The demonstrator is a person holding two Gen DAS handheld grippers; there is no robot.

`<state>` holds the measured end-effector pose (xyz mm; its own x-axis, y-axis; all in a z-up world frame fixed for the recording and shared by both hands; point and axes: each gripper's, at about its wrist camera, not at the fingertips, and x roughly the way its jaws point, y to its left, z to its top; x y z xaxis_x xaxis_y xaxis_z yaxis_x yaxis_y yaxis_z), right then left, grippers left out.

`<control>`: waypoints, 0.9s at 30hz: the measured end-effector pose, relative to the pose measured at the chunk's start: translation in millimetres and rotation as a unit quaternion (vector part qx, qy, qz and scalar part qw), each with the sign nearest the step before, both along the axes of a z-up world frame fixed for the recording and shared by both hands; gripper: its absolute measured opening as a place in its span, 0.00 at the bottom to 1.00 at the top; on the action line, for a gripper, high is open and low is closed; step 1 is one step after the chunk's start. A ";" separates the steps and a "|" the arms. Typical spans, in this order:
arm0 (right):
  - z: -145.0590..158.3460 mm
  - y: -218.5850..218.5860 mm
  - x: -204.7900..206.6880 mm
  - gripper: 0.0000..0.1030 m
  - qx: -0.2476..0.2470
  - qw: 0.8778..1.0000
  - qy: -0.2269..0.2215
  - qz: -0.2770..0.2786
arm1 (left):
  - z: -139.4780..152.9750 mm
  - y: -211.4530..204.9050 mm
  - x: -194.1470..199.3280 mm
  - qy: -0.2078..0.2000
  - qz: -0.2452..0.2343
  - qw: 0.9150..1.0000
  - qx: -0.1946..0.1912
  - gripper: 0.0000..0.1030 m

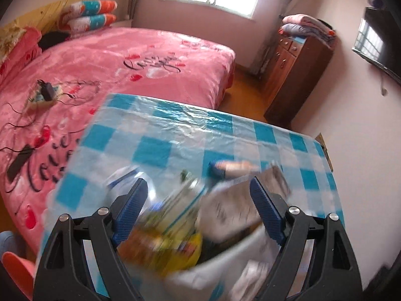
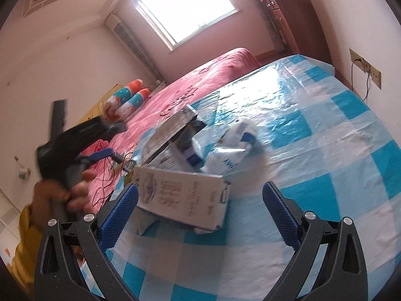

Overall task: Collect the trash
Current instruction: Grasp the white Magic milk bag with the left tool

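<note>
A white box [image 2: 183,198] with printed sides stands on the blue-checked table [image 2: 325,130] and holds trash: cartons, a yellow wrapper [image 1: 170,245] and paper [image 1: 230,208]. A crumpled white and blue wrapper [image 2: 235,148] lies on the table beside the box. A small blue-capped bottle [image 1: 233,168] lies beyond the box. My left gripper [image 1: 198,195] is open above the box, blurred trash between its fingers. My right gripper [image 2: 200,198] is open, just in front of the box. The left gripper [image 2: 100,154] also shows in the right wrist view, held by a hand.
A bed with a pink blanket [image 1: 125,57] runs along the table's far side, with cables and a charger [image 1: 46,91] on it. A wooden cabinet [image 1: 293,75] stands by the wall. A wall socket [image 2: 366,67] is behind the table.
</note>
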<state>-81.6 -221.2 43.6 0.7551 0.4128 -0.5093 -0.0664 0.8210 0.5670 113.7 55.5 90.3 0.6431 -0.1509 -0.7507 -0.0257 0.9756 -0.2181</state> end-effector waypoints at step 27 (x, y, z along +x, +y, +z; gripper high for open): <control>-24.5 -15.0 28.7 0.95 -0.019 0.998 0.066 0.000 | -36.0 -33.3 -20.8 0.040 -0.080 0.996 0.017 0.60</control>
<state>-52.9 -236.2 19.1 0.6813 0.3903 -0.6192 0.0070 0.8424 0.5387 92.9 22.1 54.3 0.5507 -0.2196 -0.8053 0.1146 0.9755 -0.1877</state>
